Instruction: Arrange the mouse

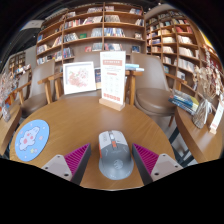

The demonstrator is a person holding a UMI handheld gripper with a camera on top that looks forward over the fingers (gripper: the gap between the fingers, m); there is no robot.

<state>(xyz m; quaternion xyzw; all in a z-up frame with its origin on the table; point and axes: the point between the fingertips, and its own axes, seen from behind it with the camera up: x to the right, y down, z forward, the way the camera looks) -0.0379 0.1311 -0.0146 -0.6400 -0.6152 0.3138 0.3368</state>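
A grey computer mouse (115, 154) with orange marks lies on the round wooden table (80, 120), between my two fingers. My gripper (112, 160) is open: its magenta pads (75, 158) stand apart on either side of the mouse, with a gap showing at each side. The mouse's rear end reaches the table's near edge.
A round blue mouse mat (30, 139) lies on the table to the left. An upright sign stand (113, 86) and a framed picture (79, 77) stand at the table's far side. Chairs and bookshelves (95, 30) lie beyond; a magazine rack (195, 105) is to the right.
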